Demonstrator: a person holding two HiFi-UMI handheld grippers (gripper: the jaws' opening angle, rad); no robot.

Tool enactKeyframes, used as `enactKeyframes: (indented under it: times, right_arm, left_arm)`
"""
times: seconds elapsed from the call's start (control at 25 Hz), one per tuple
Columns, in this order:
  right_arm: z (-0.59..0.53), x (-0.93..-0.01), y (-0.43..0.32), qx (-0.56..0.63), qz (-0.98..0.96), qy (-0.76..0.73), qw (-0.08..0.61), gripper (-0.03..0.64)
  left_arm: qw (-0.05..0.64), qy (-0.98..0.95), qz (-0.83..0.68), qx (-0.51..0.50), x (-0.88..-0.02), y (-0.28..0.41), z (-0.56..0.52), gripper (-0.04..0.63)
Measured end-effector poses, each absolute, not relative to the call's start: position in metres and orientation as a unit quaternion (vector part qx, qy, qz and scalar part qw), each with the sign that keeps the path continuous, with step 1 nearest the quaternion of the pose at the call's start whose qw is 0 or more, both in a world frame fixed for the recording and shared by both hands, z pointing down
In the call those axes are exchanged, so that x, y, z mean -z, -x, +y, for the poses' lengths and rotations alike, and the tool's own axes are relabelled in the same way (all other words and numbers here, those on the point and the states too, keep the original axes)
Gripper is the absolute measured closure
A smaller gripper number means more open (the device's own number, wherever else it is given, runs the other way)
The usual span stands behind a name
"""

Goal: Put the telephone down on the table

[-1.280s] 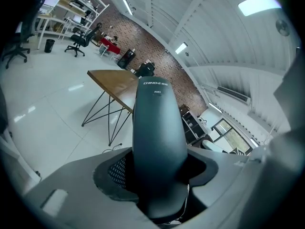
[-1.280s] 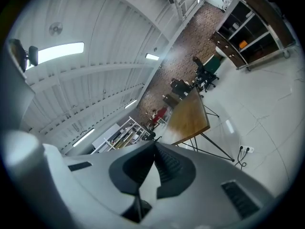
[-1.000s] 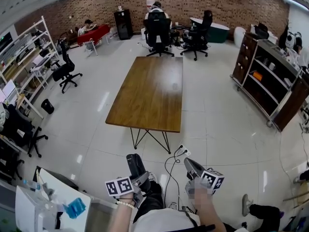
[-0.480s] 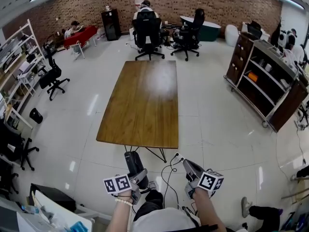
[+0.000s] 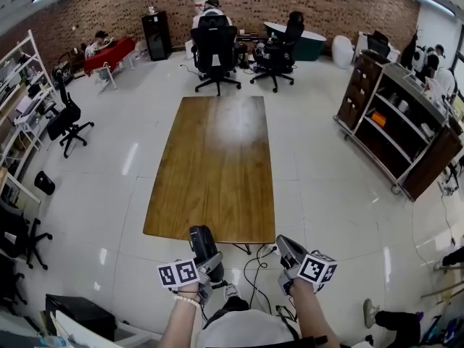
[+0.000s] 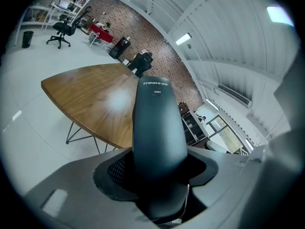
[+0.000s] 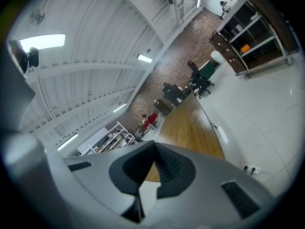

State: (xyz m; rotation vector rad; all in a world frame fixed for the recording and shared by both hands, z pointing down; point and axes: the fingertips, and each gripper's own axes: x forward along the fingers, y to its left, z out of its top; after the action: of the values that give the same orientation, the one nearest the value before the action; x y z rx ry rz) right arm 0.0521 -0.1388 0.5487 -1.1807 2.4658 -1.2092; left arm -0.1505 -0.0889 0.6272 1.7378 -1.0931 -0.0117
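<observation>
Telephone [image 6: 159,128] is sitting clamped in the jaws of the left gripper [image 5: 206,263], short of the table [image 5: 210,165], the right gripper [image 5: 285,248] is hanging closed and empty, and placement is calling for a low, level approach before release.

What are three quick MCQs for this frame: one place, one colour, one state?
1. Where is the phone? A floor. B left claw. C shelf.
2. What colour is the table top? A white. B green. C brown.
3. How is the right claw? A shut, empty. B open, empty. C shut on a cable.
Key: 1 B, the left gripper view shows the phone clamped between its jaws. 2 C, it is wood-brown in the head view. 3 A, its jaws meet with nothing between them.
</observation>
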Motion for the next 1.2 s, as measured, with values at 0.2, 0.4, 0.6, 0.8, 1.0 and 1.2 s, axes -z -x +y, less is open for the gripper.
enactKeyframes:
  times: [0.2, 0.4, 0.6, 0.8, 1.0, 1.2]
  right_arm:
    - [-0.163, -0.548, -0.046, 0.402, 0.812, 0.415, 0.084, 0.615]
    - [-0.174, -0.556, -0.046, 0.404, 0.801, 0.434, 0.083, 0.615]
    - [-0.18, -0.555, -0.041, 0.399, 0.802, 0.437, 0.075, 0.615]
    - [-0.179, -0.559, -0.05, 0.405, 0.795, 0.446, 0.071, 0.615]
    - [-0.188, -0.563, -0.055, 0.415, 0.795, 0.437, 0.069, 0.615]
    - [-0.212, -0.56, -0.057, 0.414, 0.804, 0.422, 0.061, 0.615]
  left_arm:
    - [0.521, -0.729, -0.444, -0.01, -0.63, 0.163, -0.117, 0.314]
    - [0.52, -0.737, -0.431, -0.019, -0.632, 0.165, -0.138, 0.314]
    - [0.521, -0.742, -0.422, -0.026, -0.635, 0.168, -0.154, 0.314]
    - [0.527, -0.742, -0.414, -0.029, -0.639, 0.158, -0.168, 0.314]
    - [0.528, -0.741, -0.412, -0.042, -0.647, 0.144, -0.191, 0.314]
    - [0.531, -0.735, -0.418, -0.058, -0.66, 0.128, -0.217, 0.314]
